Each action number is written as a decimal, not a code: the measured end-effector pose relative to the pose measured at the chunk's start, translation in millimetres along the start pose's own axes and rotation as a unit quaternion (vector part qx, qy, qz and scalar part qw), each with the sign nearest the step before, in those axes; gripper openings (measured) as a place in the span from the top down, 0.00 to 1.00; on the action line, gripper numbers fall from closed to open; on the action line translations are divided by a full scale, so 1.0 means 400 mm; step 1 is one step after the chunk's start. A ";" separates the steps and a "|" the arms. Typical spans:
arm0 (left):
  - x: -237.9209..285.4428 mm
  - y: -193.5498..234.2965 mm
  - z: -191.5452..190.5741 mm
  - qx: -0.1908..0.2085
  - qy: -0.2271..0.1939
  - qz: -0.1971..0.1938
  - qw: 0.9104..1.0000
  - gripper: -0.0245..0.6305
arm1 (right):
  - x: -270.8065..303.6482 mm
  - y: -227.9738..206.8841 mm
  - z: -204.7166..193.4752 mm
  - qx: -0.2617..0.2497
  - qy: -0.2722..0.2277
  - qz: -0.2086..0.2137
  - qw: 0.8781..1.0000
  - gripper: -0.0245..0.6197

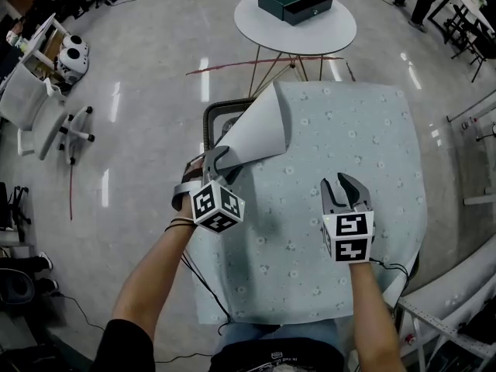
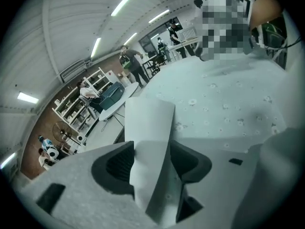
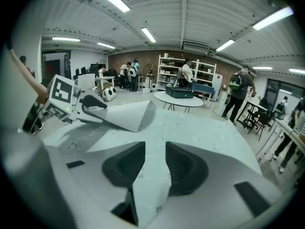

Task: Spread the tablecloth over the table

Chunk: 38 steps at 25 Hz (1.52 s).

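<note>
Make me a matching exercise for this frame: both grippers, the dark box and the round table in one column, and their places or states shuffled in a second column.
1. left gripper
2. right gripper
3. box
4. round table

a. stands on the round table
b. turned-back plain corner of the cloth between its jaws
c. beyond the cloth's far edge
d. ridge of patterned cloth pinched in its jaws

Pairs: 1-b; 2-d; 3-a; 4-c

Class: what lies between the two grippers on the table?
Only bare flowered tablecloth between the left gripper and right gripper, seen in the head view.
</note>
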<state>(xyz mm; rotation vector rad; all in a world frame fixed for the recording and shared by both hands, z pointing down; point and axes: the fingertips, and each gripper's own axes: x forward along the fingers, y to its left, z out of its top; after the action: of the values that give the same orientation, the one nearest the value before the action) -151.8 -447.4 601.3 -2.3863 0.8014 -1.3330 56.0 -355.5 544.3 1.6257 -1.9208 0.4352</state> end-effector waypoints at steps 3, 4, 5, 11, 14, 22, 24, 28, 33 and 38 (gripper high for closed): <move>0.002 0.012 0.001 0.003 -0.007 0.012 1.000 0.63 | 0.007 0.018 -0.005 0.002 0.004 0.004 1.000 0.75; 0.002 0.015 0.001 0.002 -0.009 0.015 1.000 0.64 | 0.010 0.024 -0.007 0.003 0.006 0.006 1.000 0.75; 0.001 0.020 0.000 -0.001 -0.012 0.017 1.000 0.65 | 0.012 0.029 -0.008 0.004 0.008 0.008 1.000 0.75; -0.007 0.080 -0.016 -0.084 -0.038 0.038 0.995 0.72 | 0.033 0.064 -0.002 0.006 0.011 0.018 1.000 0.75; -0.008 0.111 -0.026 -0.149 -0.053 0.037 0.987 0.75 | 0.047 0.067 -0.008 -0.001 0.013 0.017 1.000 0.76; 0.001 0.192 -0.061 -0.317 -0.092 0.028 0.944 0.80 | 0.067 0.084 -0.009 0.002 0.018 0.021 1.000 0.76; 0.006 0.207 -0.078 -0.354 -0.097 0.023 0.930 0.81 | 0.070 0.093 -0.007 -0.002 0.020 0.023 1.000 0.76; 0.012 0.237 -0.115 -0.426 -0.113 0.023 0.897 0.81 | 0.084 0.101 -0.011 -0.015 0.024 0.025 0.999 0.76; 0.031 0.258 -0.157 -0.473 -0.119 0.020 0.873 0.81 | 0.097 0.124 -0.002 -0.020 0.026 0.033 0.999 0.76; 0.058 0.272 -0.201 -0.550 -0.132 -0.016 0.824 0.81 | 0.102 0.150 0.006 -0.002 0.020 0.053 0.998 0.76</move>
<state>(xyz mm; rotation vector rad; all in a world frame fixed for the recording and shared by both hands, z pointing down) -245.9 -547.2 605.4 -3.2791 1.7853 -0.4820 -6.7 -376.6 574.8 1.5063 -1.9815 0.5024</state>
